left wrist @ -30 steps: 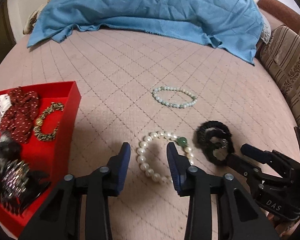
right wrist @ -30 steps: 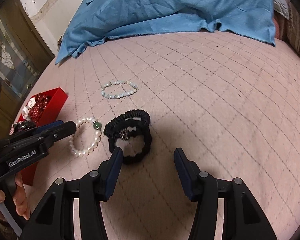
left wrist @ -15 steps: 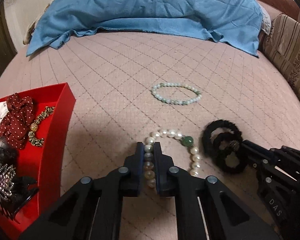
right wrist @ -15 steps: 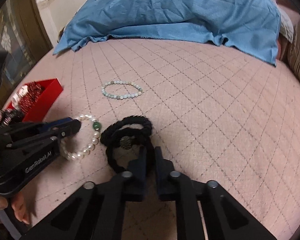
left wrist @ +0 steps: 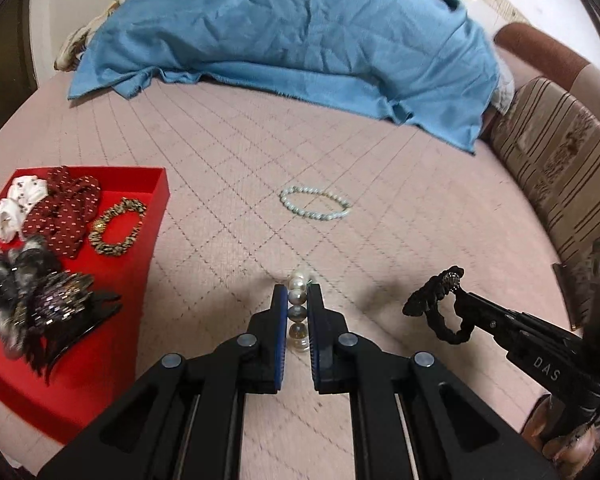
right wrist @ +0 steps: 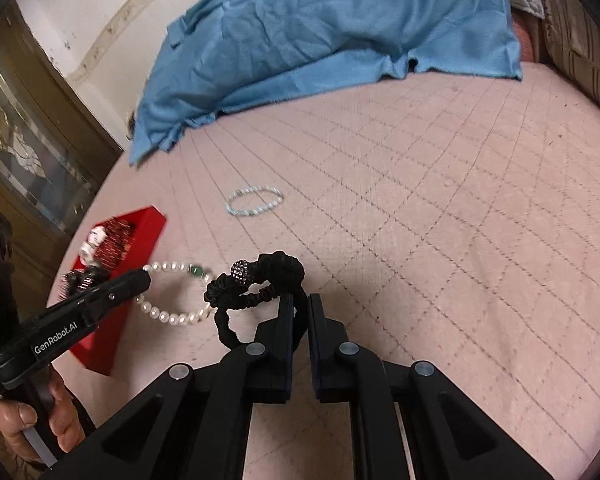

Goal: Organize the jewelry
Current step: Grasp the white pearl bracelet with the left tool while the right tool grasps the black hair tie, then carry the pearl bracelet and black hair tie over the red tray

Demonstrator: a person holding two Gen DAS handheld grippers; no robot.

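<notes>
My left gripper (left wrist: 298, 300) is shut on a white pearl bracelet (left wrist: 297, 307) and holds it off the bed; the bracelet hangs from it in the right wrist view (right wrist: 172, 312), where the gripper's tip (right wrist: 140, 282) shows. My right gripper (right wrist: 297, 308) is shut on a black hair tie (right wrist: 256, 280) with a sparkly bead, also lifted; it shows in the left wrist view (left wrist: 432, 304) at the right gripper's tip (left wrist: 460, 300). A pale green bead bracelet (left wrist: 315, 208) lies on the pink quilt (left wrist: 228, 184). A red tray (left wrist: 156, 216) at left holds several hair accessories.
A blue blanket (left wrist: 292, 28) covers the far part of the bed. A striped sofa arm (left wrist: 560, 160) stands at the right. A dark cabinet (right wrist: 24, 140) stands at the left of the bed. The tray also shows in the right wrist view (right wrist: 140, 224).
Both grippers closed, the left on the pearl bracelet and the right on the black hair tie, and both have lifted their items off the quilt.
</notes>
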